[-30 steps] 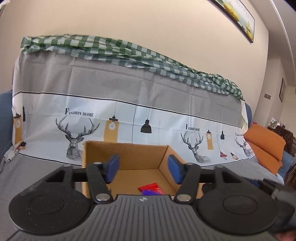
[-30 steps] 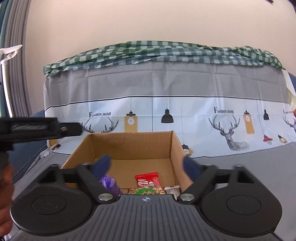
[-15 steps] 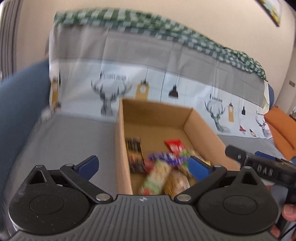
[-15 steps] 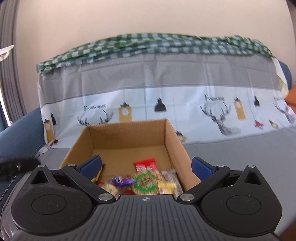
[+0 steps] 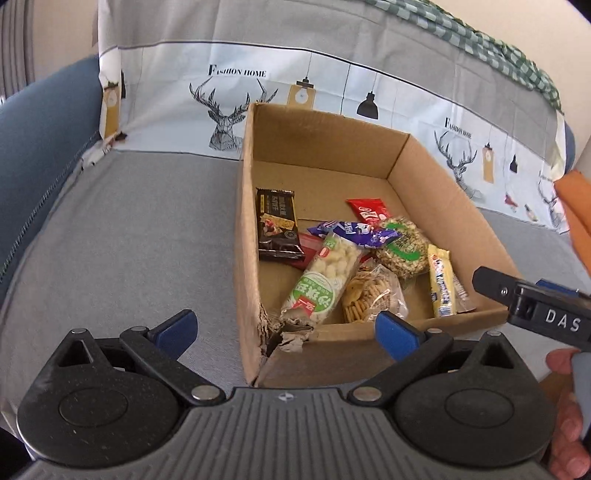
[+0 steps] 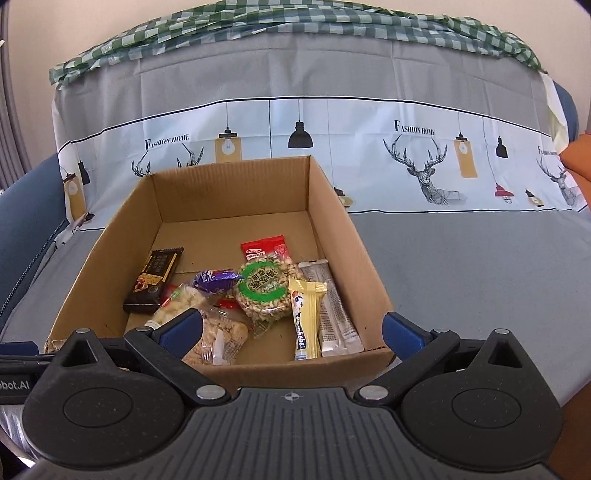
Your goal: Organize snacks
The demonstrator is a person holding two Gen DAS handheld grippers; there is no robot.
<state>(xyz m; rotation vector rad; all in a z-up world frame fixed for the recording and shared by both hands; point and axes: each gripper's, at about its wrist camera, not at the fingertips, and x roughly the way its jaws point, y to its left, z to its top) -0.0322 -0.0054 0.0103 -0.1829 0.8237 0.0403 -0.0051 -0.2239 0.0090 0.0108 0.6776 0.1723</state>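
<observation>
An open cardboard box (image 5: 321, 133) sits on a grey-covered sofa seat, its near left corner torn. Several snacks lie inside: a black bar (image 5: 277, 225), a red packet (image 5: 369, 208), a purple wrapper (image 5: 351, 232), a green-and-white puffed pack (image 5: 325, 277), a round green-labelled cake (image 5: 402, 247), a cracker bag (image 5: 369, 291) and a yellow bar (image 5: 443, 284). My left gripper (image 5: 286, 330) hangs open over the torn corner, holding nothing. My right gripper (image 6: 291, 330) is open above the near wall of the box (image 6: 229, 192), also holding nothing, with the round cake (image 6: 266, 288) and yellow bar (image 6: 304, 317) just ahead.
The sofa backrest (image 6: 332, 74) rises behind the box, draped in a deer-print cover with a green chequered cloth (image 6: 258, 18) on top. A blue armrest (image 5: 40, 140) stands at the left, an orange cushion (image 5: 576, 206) at the right. A hand (image 5: 569, 424) shows at the left view's edge.
Both grippers tipped downward, bringing the box's contents into view. Both pairs of jaws spread wider. The left gripper swung towards the box's near left corner.
</observation>
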